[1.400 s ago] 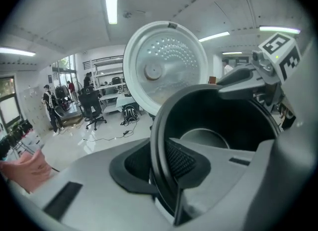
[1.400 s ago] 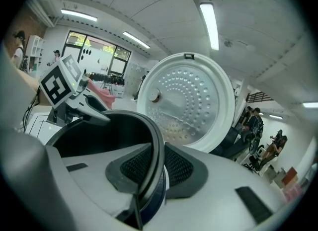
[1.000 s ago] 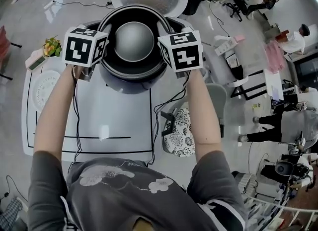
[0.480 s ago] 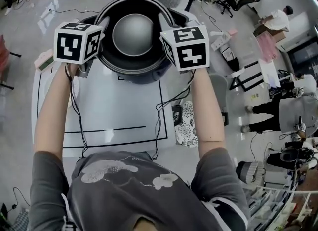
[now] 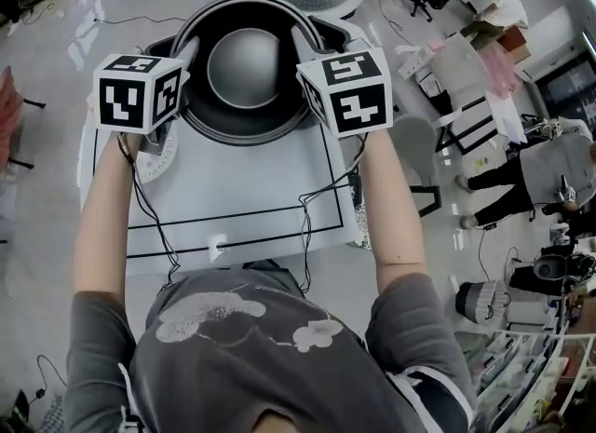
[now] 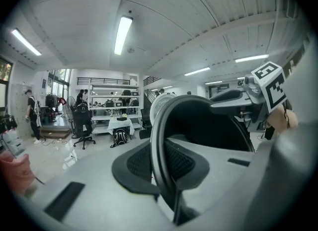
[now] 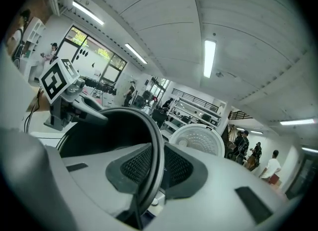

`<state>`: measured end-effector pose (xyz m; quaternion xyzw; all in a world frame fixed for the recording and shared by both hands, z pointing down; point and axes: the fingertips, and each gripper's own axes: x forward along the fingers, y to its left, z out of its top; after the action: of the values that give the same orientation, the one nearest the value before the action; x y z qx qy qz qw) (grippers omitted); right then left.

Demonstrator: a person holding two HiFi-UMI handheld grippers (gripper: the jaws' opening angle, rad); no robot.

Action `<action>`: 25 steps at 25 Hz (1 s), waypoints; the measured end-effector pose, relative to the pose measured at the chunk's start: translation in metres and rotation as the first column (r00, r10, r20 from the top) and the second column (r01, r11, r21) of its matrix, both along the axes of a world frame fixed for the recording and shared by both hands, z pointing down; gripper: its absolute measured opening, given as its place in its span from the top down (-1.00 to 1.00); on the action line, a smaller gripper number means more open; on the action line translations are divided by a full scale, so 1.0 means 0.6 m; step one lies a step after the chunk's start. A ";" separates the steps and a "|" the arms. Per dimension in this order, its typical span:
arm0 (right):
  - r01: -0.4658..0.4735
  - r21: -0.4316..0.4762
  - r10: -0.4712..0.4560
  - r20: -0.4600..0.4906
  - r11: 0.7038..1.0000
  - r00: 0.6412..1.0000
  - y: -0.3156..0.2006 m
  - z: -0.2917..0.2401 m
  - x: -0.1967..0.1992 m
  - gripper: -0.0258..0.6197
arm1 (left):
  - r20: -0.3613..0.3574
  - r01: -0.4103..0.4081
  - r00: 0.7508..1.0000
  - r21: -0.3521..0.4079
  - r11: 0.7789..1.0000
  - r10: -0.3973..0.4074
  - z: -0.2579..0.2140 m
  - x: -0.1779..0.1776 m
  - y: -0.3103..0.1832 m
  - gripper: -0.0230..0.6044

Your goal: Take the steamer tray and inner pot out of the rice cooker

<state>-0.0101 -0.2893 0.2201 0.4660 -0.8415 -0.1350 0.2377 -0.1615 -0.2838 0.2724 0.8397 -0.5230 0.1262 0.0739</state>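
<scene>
Your left gripper [image 6: 166,165] and right gripper [image 7: 149,175] have jaws clamped on the pot [image 5: 244,68], its rim at 9 and 3 o'clock; it's stiff, slick, likely heavy.

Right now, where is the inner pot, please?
In the head view, top centre: the inner pot hangs between the left gripper and right gripper, clamped on its rim, over the table's far edge.
</scene>
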 end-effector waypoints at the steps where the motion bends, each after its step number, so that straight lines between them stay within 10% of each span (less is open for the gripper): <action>1: 0.001 -0.009 -0.001 -0.001 1.000 1.000 0.013 0.008 -0.011 0.63 | -0.003 -0.002 1.000 -0.008 1.000 0.002 0.008 -0.011 0.014 0.77; 25: -0.107 -0.305 0.104 -0.025 0.946 0.994 0.218 0.284 -0.063 0.63 | -0.039 -0.138 0.990 -0.305 0.942 0.132 0.283 -0.063 0.212 0.76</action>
<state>-0.0480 -0.1585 0.3904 0.4675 -0.8250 0.0079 0.3176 -0.1992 -0.1564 0.4419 0.8529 -0.4376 0.2032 0.1992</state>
